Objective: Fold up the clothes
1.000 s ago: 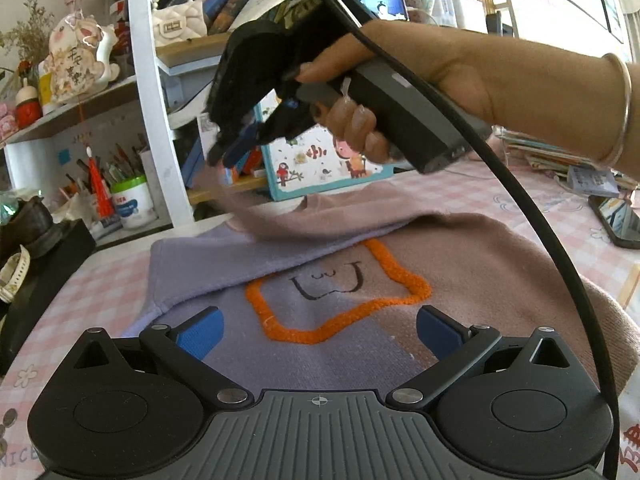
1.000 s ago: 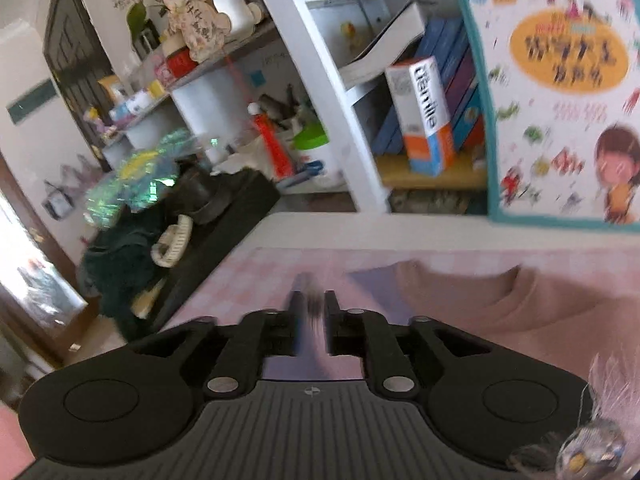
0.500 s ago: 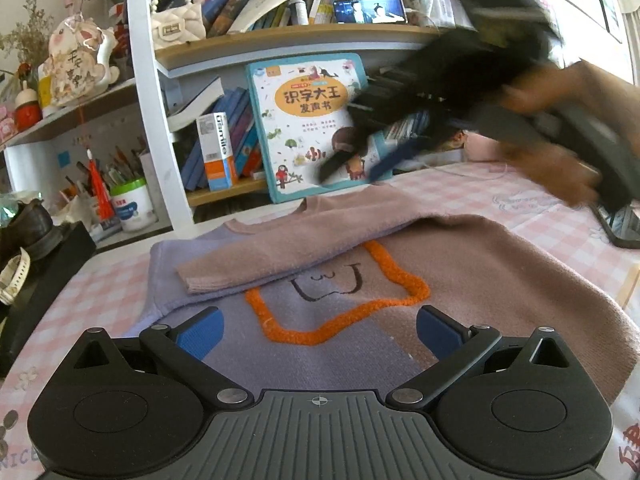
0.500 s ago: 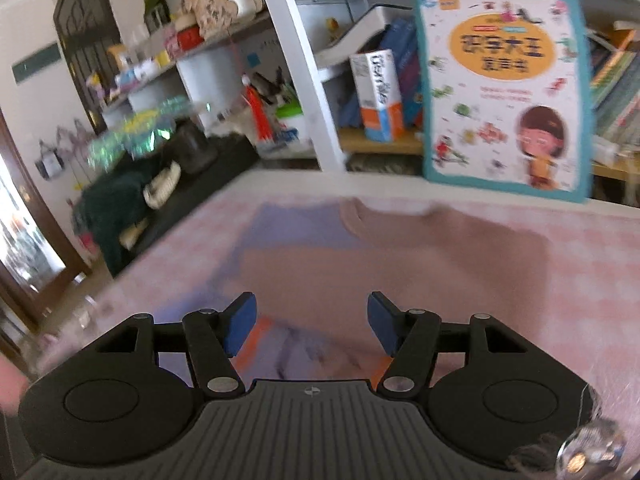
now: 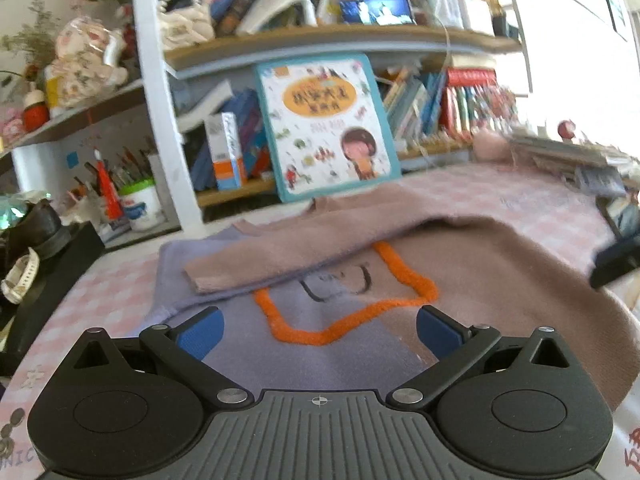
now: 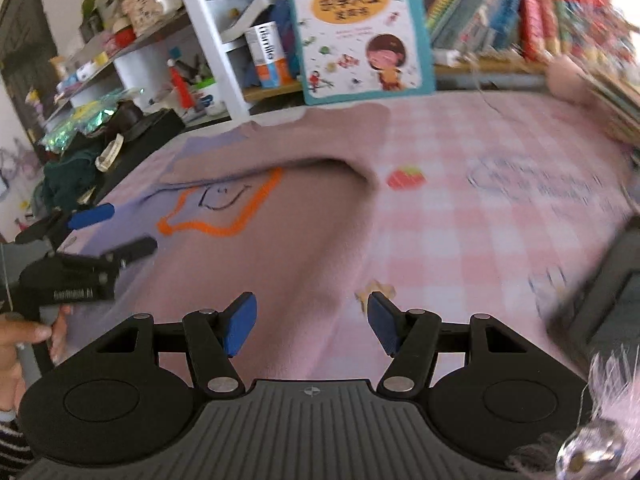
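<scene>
A mauve and lavender sweater (image 5: 500, 264) with an orange star outline (image 5: 348, 320) lies flat on the table. One mauve sleeve (image 5: 300, 248) lies folded across its chest. My left gripper (image 5: 318, 330) hovers open low over the lavender side, nothing between its blue pads. In the right wrist view, the left gripper (image 6: 116, 232) sits at the sweater's left edge, held by a hand (image 6: 24, 332). My right gripper (image 6: 312, 322) is open and empty above the sweater's right edge (image 6: 344, 240). It shows only as a dark blur (image 5: 612, 260) in the left wrist view.
A pink checked tablecloth (image 6: 480, 220) covers the table. A bookshelf with a propped picture book (image 5: 324, 128) stands behind. A black box (image 5: 40, 272) with a shoe and watch is at the left, a pen cup (image 5: 140, 204) beside it. A dark flat device (image 6: 600, 292) lies at the right.
The right gripper opened and let go of the sleeve, which now lies across the chest. It swung from the far left over to the sweater's right side. The left gripper stayed put.
</scene>
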Demonstrator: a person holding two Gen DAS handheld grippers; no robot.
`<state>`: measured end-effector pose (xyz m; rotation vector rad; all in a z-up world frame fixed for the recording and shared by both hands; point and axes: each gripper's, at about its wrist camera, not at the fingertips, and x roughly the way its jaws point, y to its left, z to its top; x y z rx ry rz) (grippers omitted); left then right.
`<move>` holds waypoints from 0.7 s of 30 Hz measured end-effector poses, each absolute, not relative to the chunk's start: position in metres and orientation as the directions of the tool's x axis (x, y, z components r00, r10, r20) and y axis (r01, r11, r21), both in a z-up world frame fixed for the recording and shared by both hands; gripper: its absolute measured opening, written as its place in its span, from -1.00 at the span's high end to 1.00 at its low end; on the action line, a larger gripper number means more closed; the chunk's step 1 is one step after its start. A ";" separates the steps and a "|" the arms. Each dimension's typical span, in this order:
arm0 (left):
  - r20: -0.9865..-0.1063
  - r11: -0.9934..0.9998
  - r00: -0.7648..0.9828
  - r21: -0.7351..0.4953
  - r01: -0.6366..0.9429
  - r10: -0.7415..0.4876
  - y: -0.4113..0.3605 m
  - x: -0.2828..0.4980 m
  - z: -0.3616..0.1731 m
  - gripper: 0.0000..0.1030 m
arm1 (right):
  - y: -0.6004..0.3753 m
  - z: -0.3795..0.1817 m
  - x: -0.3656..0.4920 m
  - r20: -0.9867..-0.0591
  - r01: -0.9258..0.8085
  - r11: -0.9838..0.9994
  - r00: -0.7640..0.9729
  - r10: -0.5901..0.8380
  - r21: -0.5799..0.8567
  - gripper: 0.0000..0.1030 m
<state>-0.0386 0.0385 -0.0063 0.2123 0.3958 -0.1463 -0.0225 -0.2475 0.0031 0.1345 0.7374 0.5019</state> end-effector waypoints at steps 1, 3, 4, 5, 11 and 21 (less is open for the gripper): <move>-0.383 0.970 0.920 0.179 0.163 -0.084 0.041 -0.044 -0.005 -1.00 | -0.251 0.002 -0.028 -0.608 -0.382 0.875 0.632 0.482 0.297 -0.14; -0.378 0.974 0.924 0.182 0.137 -0.059 0.047 -0.055 0.001 -1.00 | -0.257 0.001 -0.037 -0.606 -0.371 0.877 0.634 0.480 0.306 -0.14; -0.380 0.976 0.924 0.176 0.124 -0.049 0.052 -0.061 0.003 -1.00 | -0.259 0.000 -0.039 -0.607 -0.370 0.876 0.633 0.481 0.309 -0.14; -0.382 0.979 0.923 0.169 0.112 -0.039 0.058 -0.067 0.006 -1.00 | -0.261 0.000 -0.042 -0.607 -0.368 0.876 0.632 0.481 0.311 -0.14; -0.454 0.995 0.889 0.102 -0.016 0.061 0.114 -0.096 0.014 -0.89 | -0.261 -0.003 -0.045 -0.623 -0.385 0.859 0.592 0.510 0.338 -0.05; -0.596 0.990 0.802 -0.090 -0.111 0.036 0.164 -0.099 -0.012 0.02 | -0.250 -0.009 -0.029 -0.626 -0.386 0.841 0.562 0.541 0.380 0.51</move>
